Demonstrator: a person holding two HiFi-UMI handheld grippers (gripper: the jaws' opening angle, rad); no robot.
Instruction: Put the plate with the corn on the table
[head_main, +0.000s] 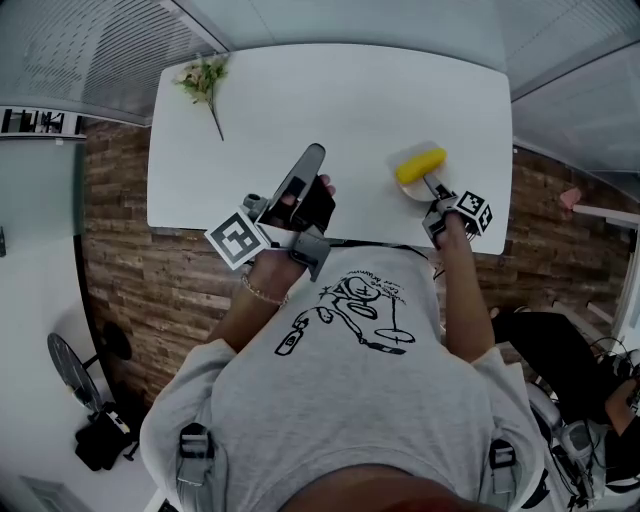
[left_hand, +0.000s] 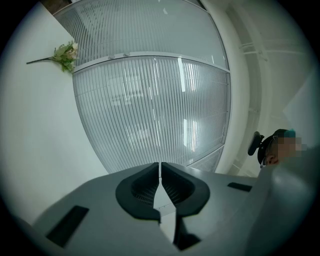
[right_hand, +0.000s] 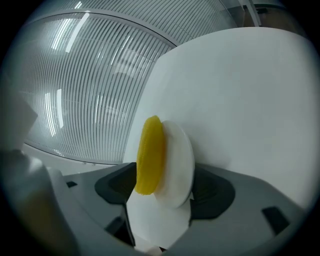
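Observation:
A yellow corn cob (head_main: 420, 164) lies on a small white plate (head_main: 408, 191) that sits on the white table (head_main: 330, 90) near its front right edge. My right gripper (head_main: 434, 187) reaches the plate's near rim. In the right gripper view the plate (right_hand: 180, 165) and corn (right_hand: 149, 155) stand between the widely parted jaws of the right gripper (right_hand: 166, 186), with a gap beside the corn, so nothing is pressed. My left gripper (head_main: 308, 160) hovers over the table's front edge. It is shut and empty, and in its own view the left gripper (left_hand: 160, 172) shows its pads meeting.
An artificial flower sprig (head_main: 205, 80) lies at the table's far left corner; the sprig (left_hand: 62, 52) also shows in the left gripper view. Ribbed glass walls stand behind the table. The floor is brick-patterned, and a fan and dark gear sit on it at the sides.

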